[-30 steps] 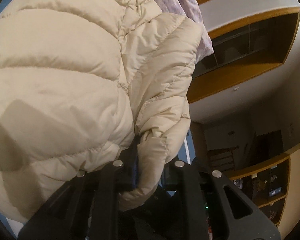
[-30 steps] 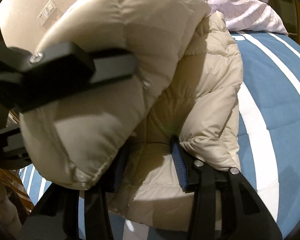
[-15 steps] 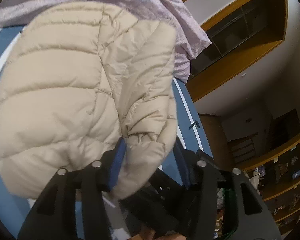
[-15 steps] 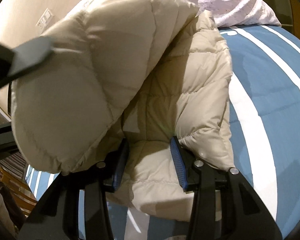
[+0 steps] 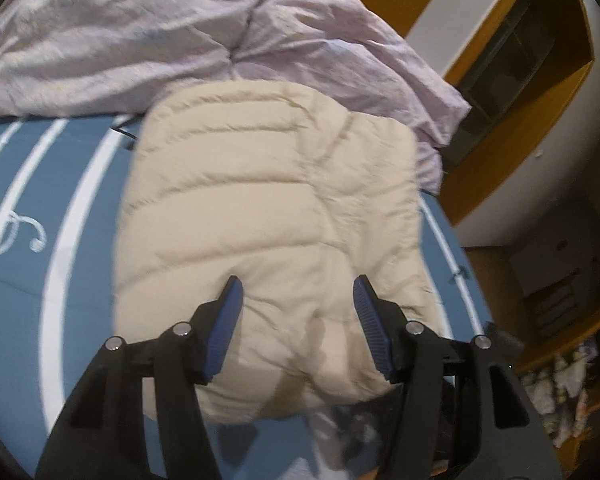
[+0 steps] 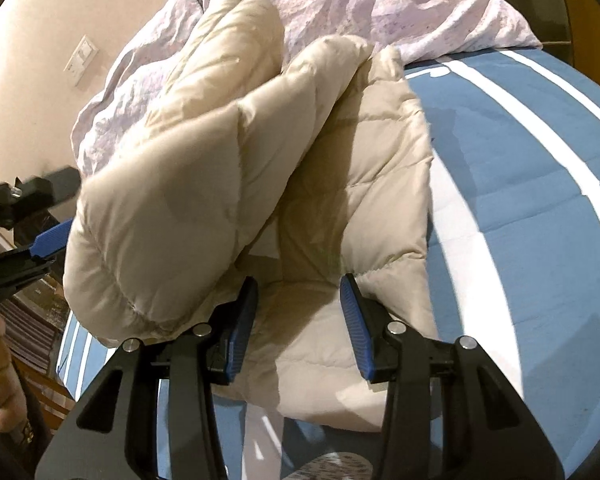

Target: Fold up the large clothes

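jacket: cream puffer jacket point(image 5: 268, 208) lying folded over on the bed point(image 5: 60, 240), one puffy half flopped on top of the other, top edge right up against the duvet
jacket vs left jaws: left gripper point(image 5: 296, 320) hangs just above the near hem. its jaws have just been opening and stand fairly wide, blue pads point(image 5: 370, 326) off the fabric, nothing pinched between them
jacket vs right jaws: right gripper point(image 6: 298, 322) sits at the near edge of the lower layer, fabric running between the jaws, pads point(image 6: 356, 320) about half apart. can't tell if they actually press on it
bed: blue cover with white stripes
duvet: rumpled lilac duvet point(image 5: 140, 40) bunched behind the jacket
beyond: wooden shelving point(image 5: 520, 92) off to the right in the left wrist view
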The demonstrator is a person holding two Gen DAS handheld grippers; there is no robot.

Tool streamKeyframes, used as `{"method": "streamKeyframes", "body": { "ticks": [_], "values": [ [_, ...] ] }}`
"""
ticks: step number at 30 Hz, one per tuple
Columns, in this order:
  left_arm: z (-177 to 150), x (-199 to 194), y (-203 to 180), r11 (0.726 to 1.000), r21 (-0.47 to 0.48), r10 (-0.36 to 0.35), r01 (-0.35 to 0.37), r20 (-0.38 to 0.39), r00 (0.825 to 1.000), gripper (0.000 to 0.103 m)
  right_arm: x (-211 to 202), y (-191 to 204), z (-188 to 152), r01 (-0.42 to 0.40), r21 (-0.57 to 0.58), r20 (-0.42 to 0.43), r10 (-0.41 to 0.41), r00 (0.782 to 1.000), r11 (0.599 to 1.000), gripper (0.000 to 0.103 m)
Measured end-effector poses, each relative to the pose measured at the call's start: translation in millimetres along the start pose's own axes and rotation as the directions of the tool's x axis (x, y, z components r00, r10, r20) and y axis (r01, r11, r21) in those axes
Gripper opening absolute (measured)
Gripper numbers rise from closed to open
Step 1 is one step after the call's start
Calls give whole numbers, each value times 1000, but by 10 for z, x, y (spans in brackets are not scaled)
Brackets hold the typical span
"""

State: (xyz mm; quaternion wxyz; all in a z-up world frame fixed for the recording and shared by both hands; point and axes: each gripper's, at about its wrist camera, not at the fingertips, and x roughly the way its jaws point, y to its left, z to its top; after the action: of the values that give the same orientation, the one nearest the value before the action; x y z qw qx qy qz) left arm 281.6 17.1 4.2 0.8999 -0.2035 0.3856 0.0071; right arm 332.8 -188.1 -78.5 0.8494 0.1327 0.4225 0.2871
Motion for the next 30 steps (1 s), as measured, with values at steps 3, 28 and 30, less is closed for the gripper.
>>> {"method": "streamKeyframes", "body": {
  "ticks": [3,28,30],
  "values": [
    [-13,63,27,999,13,37,-37,11,999,58,-56,-20,26,35,-11,17,-35,999,999,45],
    [-470,726,-248,994,111,-3,13,-90,996,57,-445,205,613,130,-123,181,-107,978,984,38],
    [-486,732,-251,994,112,-4,14,-84,996,58,-376,242,637,130,-130,170,-107,980,983,36]
  ]
}}
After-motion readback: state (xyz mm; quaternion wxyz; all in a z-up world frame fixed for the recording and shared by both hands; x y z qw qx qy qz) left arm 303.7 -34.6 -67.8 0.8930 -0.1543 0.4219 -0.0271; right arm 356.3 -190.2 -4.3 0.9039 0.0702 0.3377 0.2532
